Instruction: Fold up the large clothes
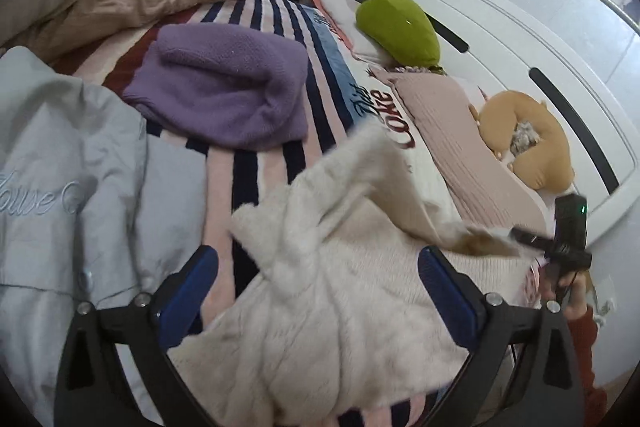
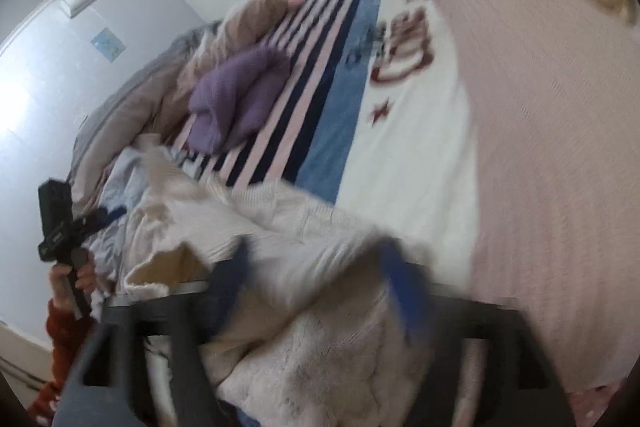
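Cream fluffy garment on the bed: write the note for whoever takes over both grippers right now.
Left gripper: jaws wide open over the cream fluffy knit garment, holding nothing.
Right gripper: blurred in its own view; jaws look apart over the same garment, but whether it pinches cloth I cannot tell.
The cream garment lies crumpled on the striped bedspread, one flap raised toward the right gripper.
The purple fleece top lies bundled farther up the bed; the pale grey embroidered jacket is rumpled on the left.
Done: no neat fold visible.
Left: flatten and fold the cream garment, then probably the others.
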